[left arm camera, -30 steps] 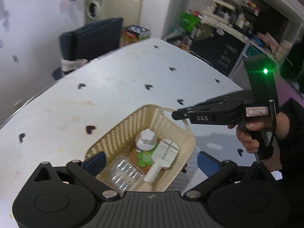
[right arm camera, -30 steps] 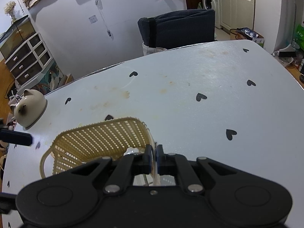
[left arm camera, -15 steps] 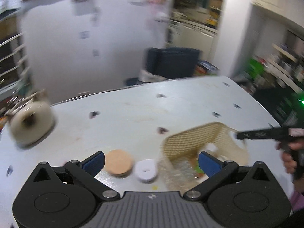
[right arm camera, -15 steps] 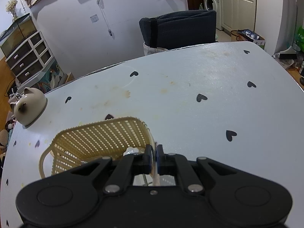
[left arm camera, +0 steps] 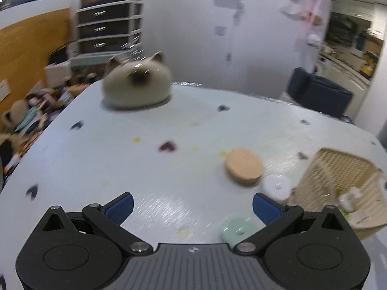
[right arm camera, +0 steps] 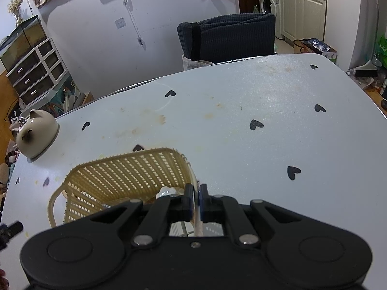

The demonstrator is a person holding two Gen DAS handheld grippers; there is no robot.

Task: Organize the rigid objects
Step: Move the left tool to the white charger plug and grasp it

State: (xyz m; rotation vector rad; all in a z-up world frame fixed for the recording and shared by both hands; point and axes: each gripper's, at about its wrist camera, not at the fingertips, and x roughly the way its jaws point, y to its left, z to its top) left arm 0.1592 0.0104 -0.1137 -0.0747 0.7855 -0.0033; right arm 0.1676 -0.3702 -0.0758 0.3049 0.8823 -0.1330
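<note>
Left tool: fingers wide apart, holding nothing, above the table.
Right tool: fingers pressed together on the rim of the basket.
Basket: cream lattice plastic, on the table; small white items lie inside, blurred in the left view.
Tan disc: flat on the table, near the basket.
White disc: just beside the tan disc and the basket.
Mint-green disc: by the left tool's right finger.
Cat-shaped ceramic piece: far table edge.
</note>
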